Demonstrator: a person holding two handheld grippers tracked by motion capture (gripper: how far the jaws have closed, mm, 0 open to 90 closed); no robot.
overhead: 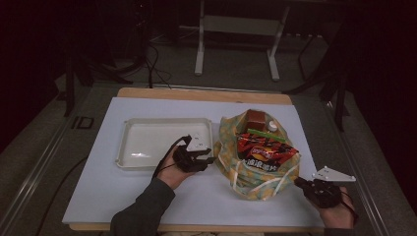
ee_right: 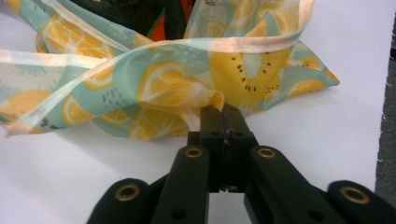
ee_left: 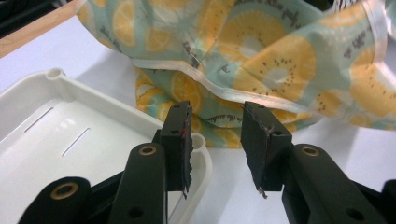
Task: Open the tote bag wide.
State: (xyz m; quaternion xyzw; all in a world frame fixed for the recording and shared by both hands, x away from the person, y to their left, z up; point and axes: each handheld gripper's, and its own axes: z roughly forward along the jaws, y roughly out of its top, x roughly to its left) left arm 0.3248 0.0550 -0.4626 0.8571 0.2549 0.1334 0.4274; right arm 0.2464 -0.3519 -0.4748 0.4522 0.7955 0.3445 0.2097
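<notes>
A cloth bag printed with lemon and kiwi slices lies open on the white mat, right of centre. Inside it are a red crisp packet, a brown box, a green strip and a white-capped bottle. My left gripper stands open at the bag's left edge, over the tray's corner. In the left gripper view its jaws are apart and hold nothing, and the bag hangs just beyond them. My right gripper is shut on a fold of the bag at its near right corner.
A white plastic tray lies on the mat left of the bag. The white mat covers a wooden table. Beyond the far edge are a dark floor, cables and the legs of a stand.
</notes>
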